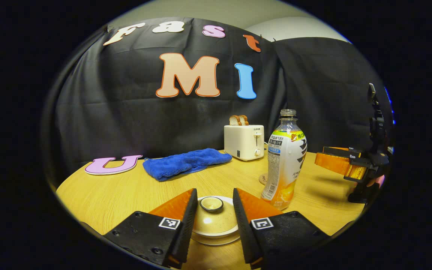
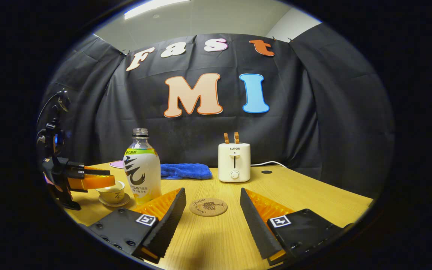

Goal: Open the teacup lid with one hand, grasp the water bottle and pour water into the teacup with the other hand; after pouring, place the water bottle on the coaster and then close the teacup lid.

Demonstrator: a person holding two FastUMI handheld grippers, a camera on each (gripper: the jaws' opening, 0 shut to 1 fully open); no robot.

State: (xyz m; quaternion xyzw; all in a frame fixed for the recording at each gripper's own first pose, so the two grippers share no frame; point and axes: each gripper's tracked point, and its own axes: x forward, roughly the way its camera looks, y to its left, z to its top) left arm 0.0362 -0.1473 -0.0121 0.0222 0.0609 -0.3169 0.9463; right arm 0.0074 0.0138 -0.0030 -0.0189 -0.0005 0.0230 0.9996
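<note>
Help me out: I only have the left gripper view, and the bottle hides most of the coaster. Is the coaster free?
Observer: Yes. In the right gripper view the coaster lies bare on the table, apart from the bottle and to its right in that view.
Operator: And the right gripper, is it open?
Observer: The right gripper is open and empty, with the coaster lying between its two fingers.
</note>
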